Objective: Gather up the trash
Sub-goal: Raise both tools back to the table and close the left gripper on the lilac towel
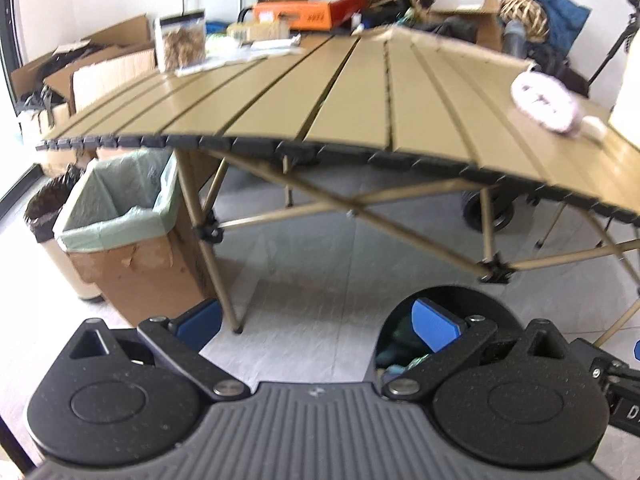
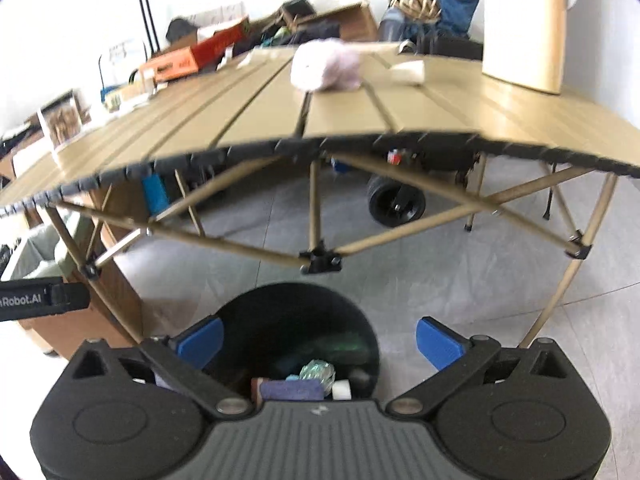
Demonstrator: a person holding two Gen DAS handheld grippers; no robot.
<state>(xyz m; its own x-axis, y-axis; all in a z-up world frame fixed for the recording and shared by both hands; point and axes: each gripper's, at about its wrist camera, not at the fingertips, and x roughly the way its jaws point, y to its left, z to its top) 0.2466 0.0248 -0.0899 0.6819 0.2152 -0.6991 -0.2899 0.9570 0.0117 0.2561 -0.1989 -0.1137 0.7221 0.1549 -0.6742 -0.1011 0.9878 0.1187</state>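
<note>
A round black bin (image 2: 352, 320) stands on the floor below my right gripper (image 2: 318, 340), which is open and empty, blue pads wide apart. Inside the bin lie a crumpled clear wrapper (image 2: 318, 374), a purple piece (image 2: 290, 391) and a small white roll (image 2: 341, 390). In the left wrist view my left gripper (image 1: 316, 326) is open and empty too, with the same bin (image 1: 492, 304) behind its right finger. A crumpled pale pink tissue wad (image 2: 326, 65) (image 1: 546, 100) and a small white scrap (image 2: 408, 71) (image 1: 594, 128) lie on the tan slatted folding table (image 2: 344, 116) (image 1: 304, 92).
A cardboard box lined with a green bag (image 1: 120, 216) stands left of the table, a black-bagged can (image 1: 46, 204) beside it. A cream container (image 2: 528, 32), a snack bag (image 1: 182, 40) and an orange box (image 1: 308, 12) sit on the table. A black wheel (image 2: 396, 200) is underneath.
</note>
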